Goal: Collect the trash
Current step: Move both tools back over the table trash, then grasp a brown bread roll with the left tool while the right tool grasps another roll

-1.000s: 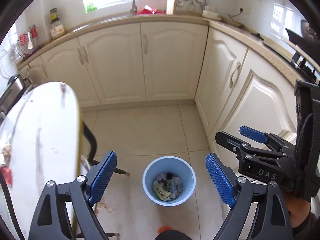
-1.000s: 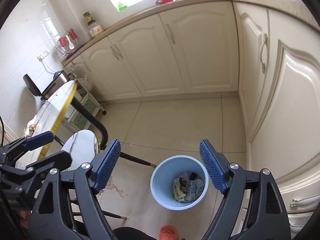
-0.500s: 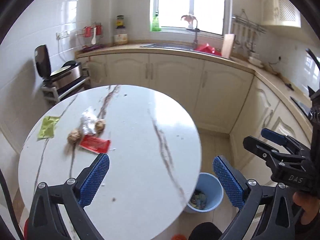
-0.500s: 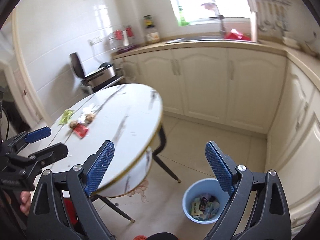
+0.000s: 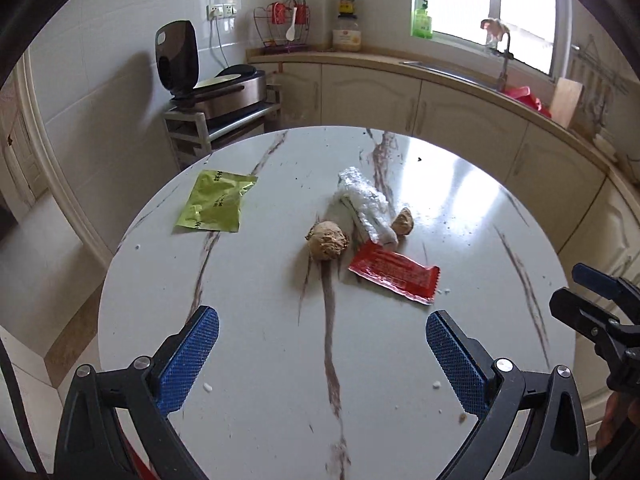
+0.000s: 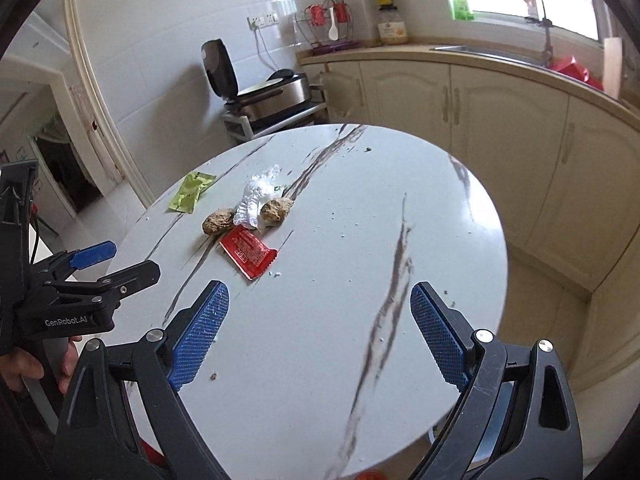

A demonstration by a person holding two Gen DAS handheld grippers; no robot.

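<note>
On the round white marble table (image 5: 260, 360) (image 6: 340, 360) lies trash: a red wrapper (image 5: 394, 272) (image 6: 249, 253), a green packet (image 5: 214, 202) (image 6: 191, 192), a crumpled clear plastic wrapper (image 5: 366, 204) (image 6: 256, 198) and two brown paper balls (image 5: 327, 241) (image 5: 402, 222) (image 6: 218, 221) (image 6: 276, 209). My left gripper (image 5: 322, 356) is open and empty above the table's near part, short of the trash. My right gripper (image 6: 318, 332) is open and empty over the table's right side. Each gripper shows at the edge of the other's view.
Cream cabinets and a counter with a sink (image 5: 460, 68) run behind and to the right of the table. A steel appliance with a raised black lid (image 5: 216, 80) stands on a rack at the back left. A blue bin's rim (image 6: 492, 444) peeks out below the table's right edge.
Both grippers have swung up and left from the blue bin on the floor to over the table. The trash now lies ahead of them. Both stayed open.
</note>
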